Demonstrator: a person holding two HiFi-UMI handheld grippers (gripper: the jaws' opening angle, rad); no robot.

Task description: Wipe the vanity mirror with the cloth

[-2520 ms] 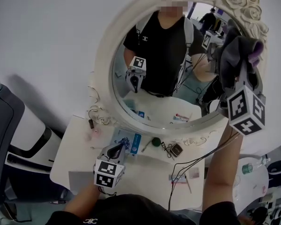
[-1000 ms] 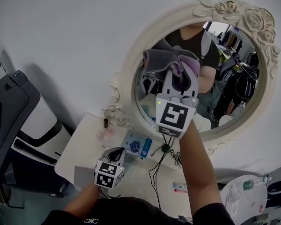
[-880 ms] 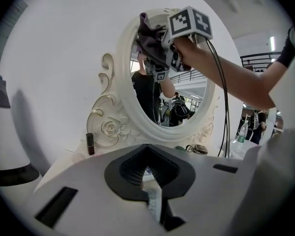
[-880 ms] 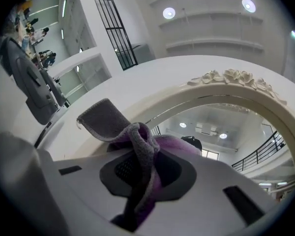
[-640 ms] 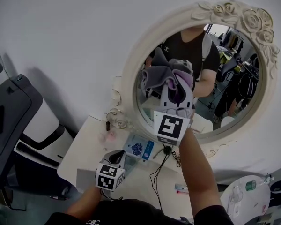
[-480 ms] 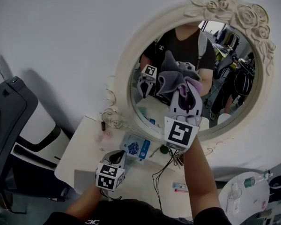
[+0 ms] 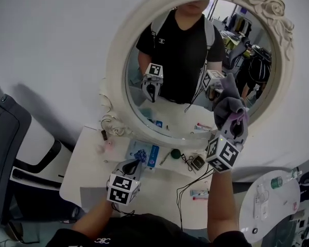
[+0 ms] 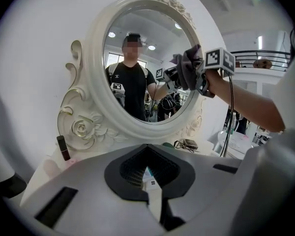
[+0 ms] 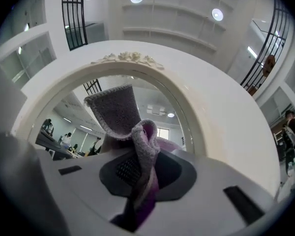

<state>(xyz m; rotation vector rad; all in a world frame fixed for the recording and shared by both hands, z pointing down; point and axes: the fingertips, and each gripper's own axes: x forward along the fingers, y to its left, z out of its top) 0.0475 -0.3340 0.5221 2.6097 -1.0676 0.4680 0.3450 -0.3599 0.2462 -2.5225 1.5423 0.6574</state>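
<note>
Left tongs [image 7: 129, 166]: jaws together, empty, low over the tabletop [image 7: 82, 174], well apart from the mirror.
Vanity mirror [image 7: 115, 71]: upright behind the tabletop.
Cloth [image 7: 227, 104]: at the mirror's lower right; most of the mirror lies leftward.
Right tongs [image 7: 236, 126]: clamped on the cloth, nearer arm.

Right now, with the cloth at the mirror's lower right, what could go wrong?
The cloth is bunched in the right gripper, so hard fingers might scrape the mirror glass. The cable hanging from that gripper trails over small things on the vanity table; a wide sweep could drag them.
</note>
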